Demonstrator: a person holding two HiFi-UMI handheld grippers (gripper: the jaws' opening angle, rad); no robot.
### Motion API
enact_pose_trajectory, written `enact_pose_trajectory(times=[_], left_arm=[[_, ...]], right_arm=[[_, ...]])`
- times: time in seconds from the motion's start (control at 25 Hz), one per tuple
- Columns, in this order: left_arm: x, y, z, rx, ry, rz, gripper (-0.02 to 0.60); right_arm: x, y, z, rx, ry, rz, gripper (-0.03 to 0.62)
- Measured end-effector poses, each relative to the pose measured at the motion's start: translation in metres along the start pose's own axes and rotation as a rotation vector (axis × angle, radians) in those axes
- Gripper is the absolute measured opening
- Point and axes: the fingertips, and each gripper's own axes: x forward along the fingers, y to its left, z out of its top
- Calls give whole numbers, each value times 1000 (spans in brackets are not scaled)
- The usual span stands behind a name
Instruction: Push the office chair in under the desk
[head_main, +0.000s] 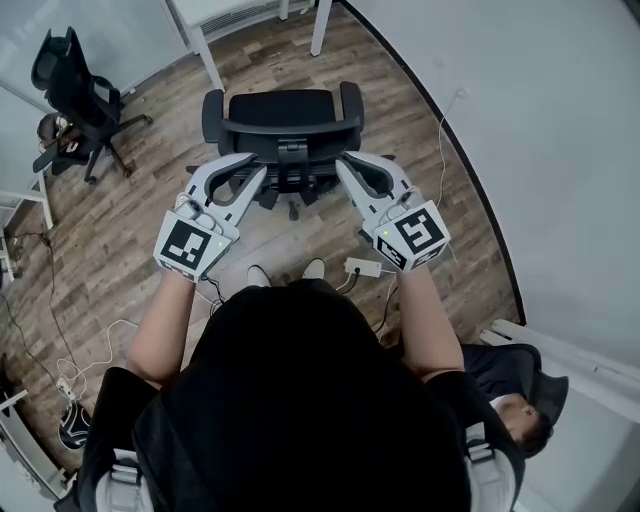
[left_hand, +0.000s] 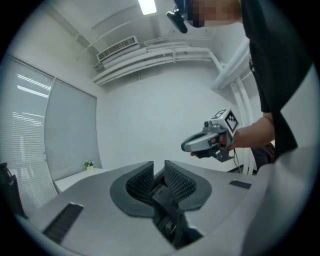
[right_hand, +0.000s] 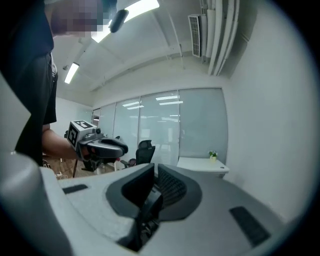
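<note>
Chair (head_main: 285, 105) faces surface (head_main: 225, 12), not yet under. Left gripper (head_main: 252, 172) fingers slightly apart, right gripper (head_main: 345, 170) fingers closed; both empty. I'd set both evenly on backrest (head_main: 290, 127), push straight.

No legible text or numbers

Soft, even overhead light keeps the head view sharp, though the black office chair (head_main: 285, 125) shows little detail and the wood floor (head_main: 130, 250) carries only faint shadows. A ceiling light panel (left_hand: 147, 6) glares at 12 o'clock in the left gripper view; fluorescent strips (right_hand: 131, 10) blow out at 11 o'clock in the right gripper view. Both fisheye views bend lines and blacken at the corners.
</note>
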Motion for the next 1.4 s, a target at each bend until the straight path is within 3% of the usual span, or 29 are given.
enact_pose_trajectory(times=[0.24,0.48,0.64,0.88,1.12,1.28,1.4], left_arm=[[10,4,-58,132,235,-92,138],[12,8,-143,329,559,-225,221],[13,6,-186,407,719,-303,245],[22,15,-215,433,846,-341,245],[28,10,-244,487,955,-401,241],[31,14,-259,563,971,-403,164],[34,18,-263,597,952,-408,112]], right_arm=[[5,-18,-63,-80,265,90,69],[13,-29,-127,-305,587,224,198],[18,-32,-159,-437,697,291,210],[28,-32,-206,-612,850,422,209],[43,-37,-230,-736,910,462,202],[49,-41,-241,-765,945,449,127],[51,-42,-242,-746,955,440,121]])
